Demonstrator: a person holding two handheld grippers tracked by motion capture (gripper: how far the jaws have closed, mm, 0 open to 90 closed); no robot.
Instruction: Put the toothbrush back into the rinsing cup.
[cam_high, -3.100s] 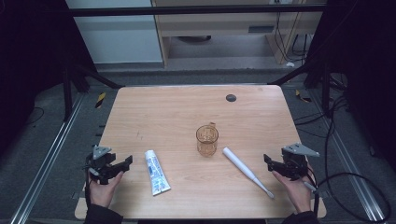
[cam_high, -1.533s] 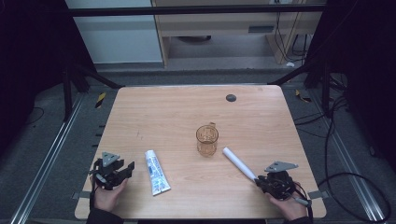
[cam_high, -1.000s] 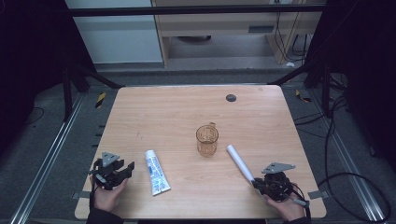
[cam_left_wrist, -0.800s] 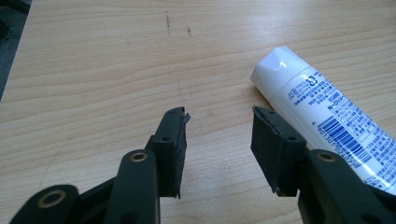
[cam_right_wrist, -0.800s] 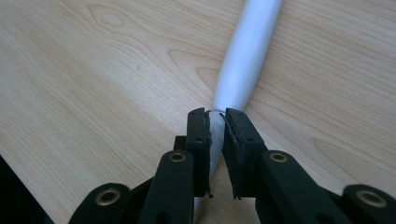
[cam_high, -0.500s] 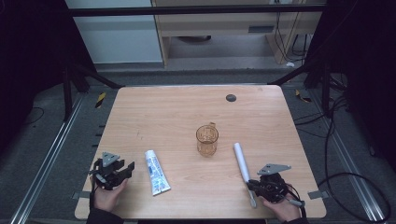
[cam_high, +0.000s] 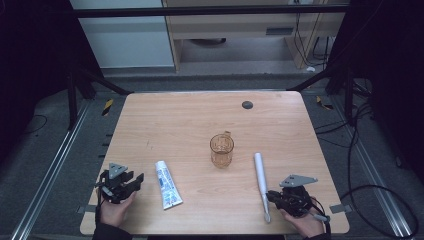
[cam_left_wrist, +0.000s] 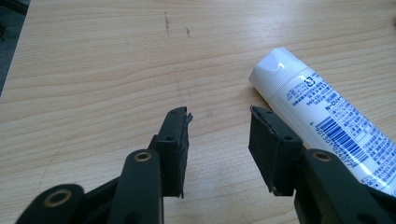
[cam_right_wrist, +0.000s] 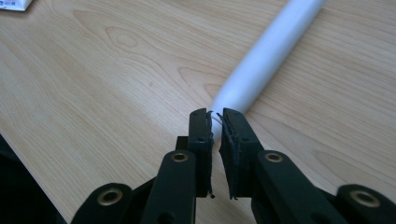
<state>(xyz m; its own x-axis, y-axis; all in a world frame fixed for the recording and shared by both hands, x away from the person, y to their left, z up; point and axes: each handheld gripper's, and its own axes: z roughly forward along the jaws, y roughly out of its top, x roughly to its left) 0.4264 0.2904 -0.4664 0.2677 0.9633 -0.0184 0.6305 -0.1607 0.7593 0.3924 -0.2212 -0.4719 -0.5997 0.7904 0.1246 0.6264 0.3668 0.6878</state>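
A white stick (cam_high: 260, 175) lies on the wooden table (cam_high: 175, 120), right of an amber glass mug (cam_high: 221, 150), and points away from me. My right gripper (cam_high: 270, 196) holds its thin near end. In the right gripper view the jaws have just been closing on that tip, and the right gripper (cam_right_wrist: 215, 117) is shut on the white stick (cam_right_wrist: 266, 56). A white toothpaste tube (cam_high: 166, 184) lies at the front left. My left gripper (cam_high: 136, 181) rests just left of it. The left gripper (cam_left_wrist: 219, 116) is open over bare wood, the tube (cam_left_wrist: 322, 121) beside its right jaw.
A small black disc (cam_high: 247, 104) sits near the table's far edge. Dark frame bars and cables run around the table. The front edge lies close under both hands.
My right gripper came in to the stick's near end and closed on it. The stick swung from a diagonal to pointing nearly straight away. The left hand sank a little early on, then stayed.
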